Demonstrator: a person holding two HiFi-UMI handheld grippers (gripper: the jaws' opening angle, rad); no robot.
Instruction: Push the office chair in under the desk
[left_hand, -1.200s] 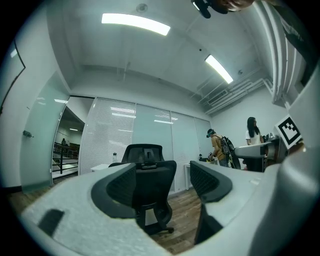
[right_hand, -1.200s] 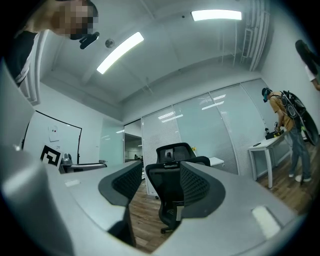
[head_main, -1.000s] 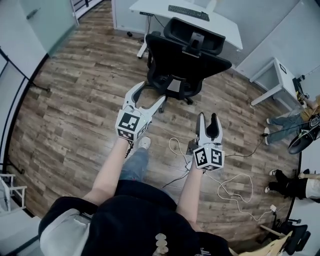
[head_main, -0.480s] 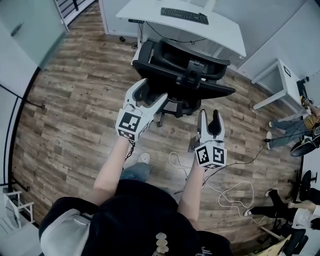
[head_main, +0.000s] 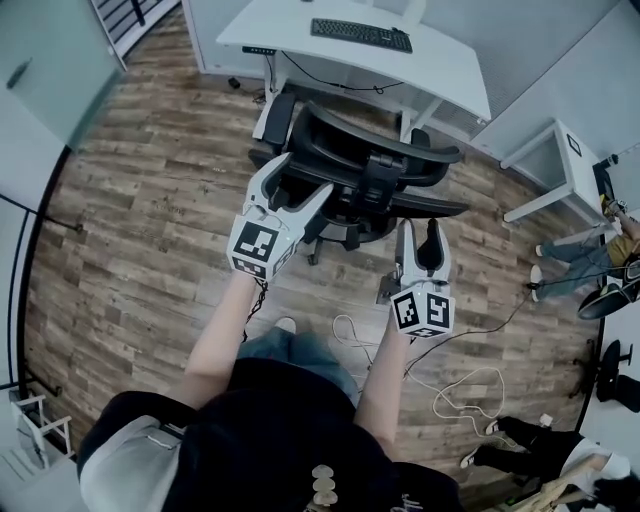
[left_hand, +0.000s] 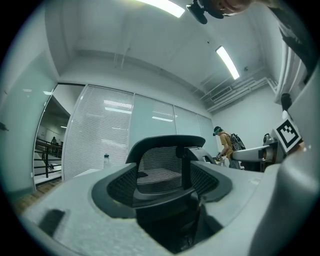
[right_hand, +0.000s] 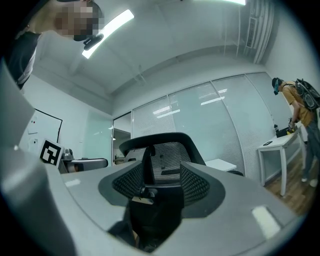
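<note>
A black mesh office chair (head_main: 372, 178) stands with its back to me, just in front of the white desk (head_main: 440, 70), which carries a keyboard (head_main: 360, 35). My left gripper (head_main: 298, 180) is open, its tips over the left side of the backrest. To the right, the right gripper (head_main: 418, 230) is open too, narrower, its tips at the backrest's lower right edge. The left gripper view shows the backrest and headrest (left_hand: 167, 172) framed between its grey jaws. In the right gripper view the chair back (right_hand: 160, 180) fills the gap. Contact with the chair cannot be told.
White cables (head_main: 470, 385) loop on the wooden floor by my feet. A small white side table (head_main: 560, 160) stands at the right, with a seated person's legs (head_main: 565, 255) beyond it. Another person's legs (head_main: 520, 455) show at the bottom right. A glass wall (head_main: 40, 70) runs along the left.
I have stepped forward and both grippers have closed in on the chair back. The chair has moved nearer the desk and its backrest now lies under the gripper tips.
</note>
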